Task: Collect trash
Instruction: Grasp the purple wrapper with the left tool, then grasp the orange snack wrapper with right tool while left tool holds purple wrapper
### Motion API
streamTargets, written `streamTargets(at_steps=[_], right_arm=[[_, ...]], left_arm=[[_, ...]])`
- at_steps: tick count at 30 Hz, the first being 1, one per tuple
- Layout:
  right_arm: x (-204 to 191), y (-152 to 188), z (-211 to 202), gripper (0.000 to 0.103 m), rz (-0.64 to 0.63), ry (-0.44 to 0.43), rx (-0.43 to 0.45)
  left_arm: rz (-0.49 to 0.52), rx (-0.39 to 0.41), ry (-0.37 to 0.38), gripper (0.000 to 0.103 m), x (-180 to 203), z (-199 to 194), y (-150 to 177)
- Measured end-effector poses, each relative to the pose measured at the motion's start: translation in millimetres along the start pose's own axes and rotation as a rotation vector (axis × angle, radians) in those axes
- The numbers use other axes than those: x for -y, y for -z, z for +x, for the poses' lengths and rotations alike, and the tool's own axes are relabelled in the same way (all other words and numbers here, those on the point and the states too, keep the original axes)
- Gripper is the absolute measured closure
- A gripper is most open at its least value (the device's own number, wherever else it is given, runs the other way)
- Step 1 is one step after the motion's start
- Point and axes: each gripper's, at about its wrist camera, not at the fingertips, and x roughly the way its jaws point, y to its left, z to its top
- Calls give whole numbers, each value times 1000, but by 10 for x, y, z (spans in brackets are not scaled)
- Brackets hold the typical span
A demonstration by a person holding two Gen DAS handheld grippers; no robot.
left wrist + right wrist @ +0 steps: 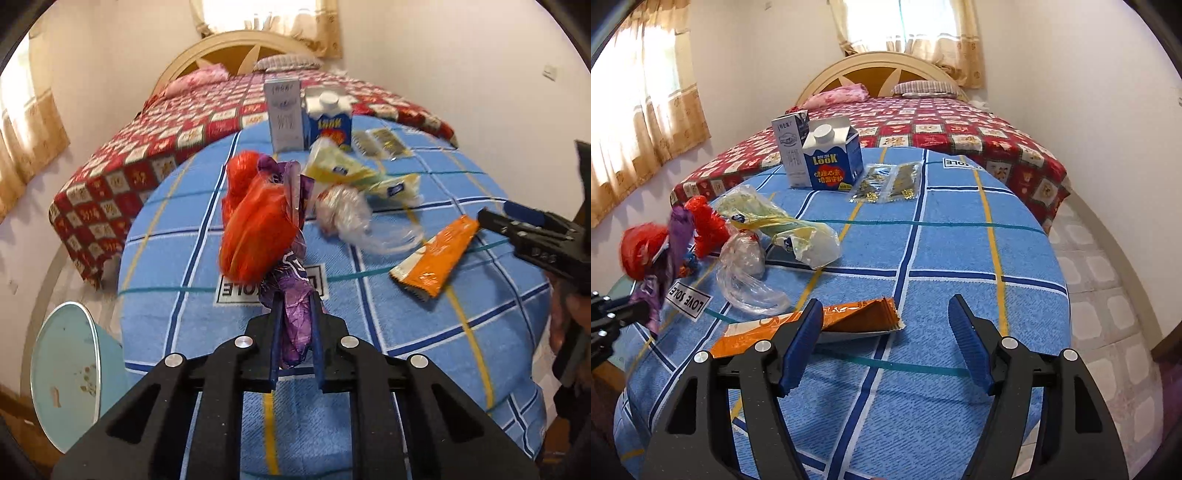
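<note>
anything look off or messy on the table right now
Just scattered trash: crumpled clear plastic, a torn yellow bag and an orange wrapper lie loose on the blue cloth. The two cartons stand upright; nothing looks spilled.

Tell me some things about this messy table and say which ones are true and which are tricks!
1. The left gripper is pinching a purple wrapper. True.
2. The right gripper is squeezed shut on the orange packet. False: its fingers stand wide apart, and the packet lies on the table by the left one.
3. Two cartons stand upright at the far side of the table. True.
4. The tablecloth is plain green. False: it is blue with checks.
5. A bed stands behind the table. True.
</note>
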Motion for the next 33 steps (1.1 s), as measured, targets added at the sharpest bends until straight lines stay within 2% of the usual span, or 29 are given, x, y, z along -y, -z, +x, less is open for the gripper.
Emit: streamTargets(at_steps=[2, 5, 10, 13, 16, 17, 20, 23, 27, 30, 33], right_arm=[[-5, 6, 4, 33, -3, 1, -2], [2, 15, 10, 33, -6, 5, -5], [39, -36, 4, 35, 10, -5, 5], [11, -79, 12, 38, 0, -14, 11], [11, -91, 75, 48, 0, -32, -16], [9, -74, 91, 55, -1, -39, -32], [-20, 20, 60, 64, -29, -62, -67], [-8, 143, 53, 64, -31, -79, -105], [7, 177, 19, 64, -25, -77, -100], [-8, 168, 44, 51, -32, -69, -98], [-51, 158, 118, 50, -42, -85, -115]], left_arm=[[7, 25, 4, 90, 10, -62, -22], [41, 70, -39, 90, 43, -154, -66], [40, 141, -83, 90, 22, -390, -148], [46, 197, -81, 90, 27, -597, -187], [49, 222, -97, 90, 34, -719, -196], [44, 220, -101, 90, 10, -744, -197], [7, 186, -102, 90, -133, -773, -169], [-28, 168, -112, 90, -315, -829, -106], [-36, 154, -161, 90, -511, -868, 37], [-50, 117, -196, 90, -674, -812, 157], [-69, 80, -221, 90, -830, -760, 283]])
